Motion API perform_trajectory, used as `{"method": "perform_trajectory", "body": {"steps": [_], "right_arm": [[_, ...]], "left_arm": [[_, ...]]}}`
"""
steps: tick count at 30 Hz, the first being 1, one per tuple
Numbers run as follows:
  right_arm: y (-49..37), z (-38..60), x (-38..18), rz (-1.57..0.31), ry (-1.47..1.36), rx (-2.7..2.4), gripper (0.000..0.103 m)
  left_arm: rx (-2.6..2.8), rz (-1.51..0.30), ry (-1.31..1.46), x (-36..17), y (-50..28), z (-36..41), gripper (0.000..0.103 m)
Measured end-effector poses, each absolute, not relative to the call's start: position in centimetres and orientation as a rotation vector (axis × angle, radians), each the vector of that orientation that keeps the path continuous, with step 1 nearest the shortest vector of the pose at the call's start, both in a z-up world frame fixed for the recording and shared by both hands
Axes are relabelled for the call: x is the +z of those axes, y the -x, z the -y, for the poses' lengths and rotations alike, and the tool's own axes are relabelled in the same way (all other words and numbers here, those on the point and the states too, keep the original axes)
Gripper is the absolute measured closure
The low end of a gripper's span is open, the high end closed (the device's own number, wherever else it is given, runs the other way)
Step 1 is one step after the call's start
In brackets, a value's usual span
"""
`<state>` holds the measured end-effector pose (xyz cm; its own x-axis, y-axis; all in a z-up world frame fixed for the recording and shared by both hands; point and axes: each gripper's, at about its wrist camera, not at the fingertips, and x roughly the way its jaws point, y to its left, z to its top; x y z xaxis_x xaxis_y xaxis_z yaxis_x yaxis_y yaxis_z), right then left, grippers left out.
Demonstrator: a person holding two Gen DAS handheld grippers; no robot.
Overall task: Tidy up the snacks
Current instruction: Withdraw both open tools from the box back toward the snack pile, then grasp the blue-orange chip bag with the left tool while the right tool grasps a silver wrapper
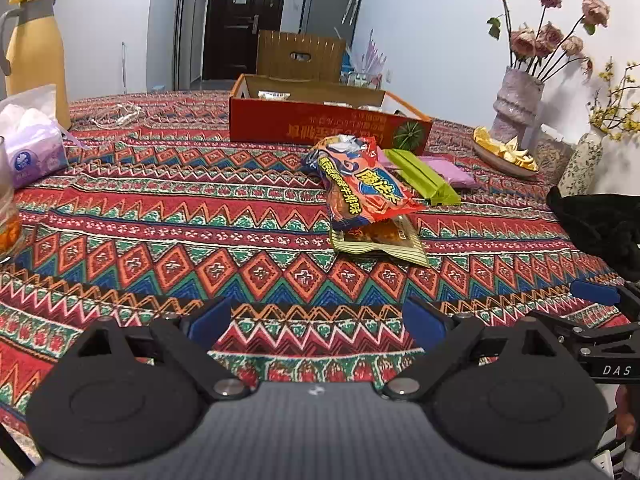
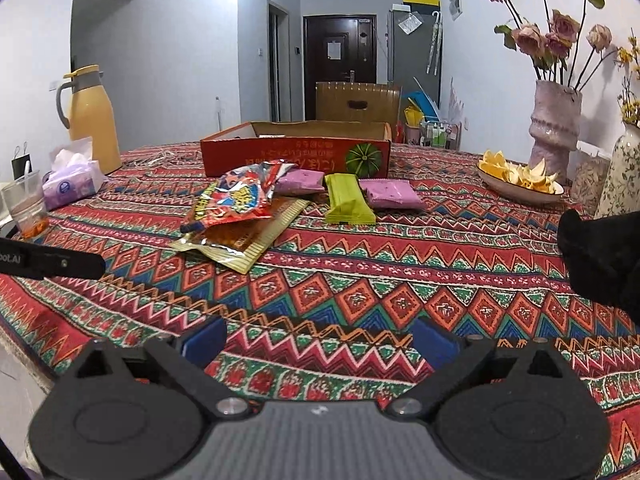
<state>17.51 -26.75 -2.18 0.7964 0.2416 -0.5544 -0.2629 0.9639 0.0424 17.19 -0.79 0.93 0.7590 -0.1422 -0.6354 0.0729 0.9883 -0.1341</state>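
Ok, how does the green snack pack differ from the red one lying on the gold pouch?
The green snack pack is a plain, flat, narrow bar lying directly on the tablecloth; the red snack pack is wider, crinkled, glossy and printed with graphics. The red one rests on top of the gold pouch, while the green one sits alone between two pink packets. Both lie in front of the red cardboard box, still outside it.
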Motion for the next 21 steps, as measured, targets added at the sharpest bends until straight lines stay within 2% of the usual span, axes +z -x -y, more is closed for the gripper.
{"method": "perform_trajectory", "body": {"steps": [21], "right_arm": [[-23.7, 29.1, -3.2, -0.61, -0.018, 0.247, 0.003]], "left_arm": [[-0.178, -0.685, 0.142, 2.0, -31.2, 5.1, 0.007]]}}
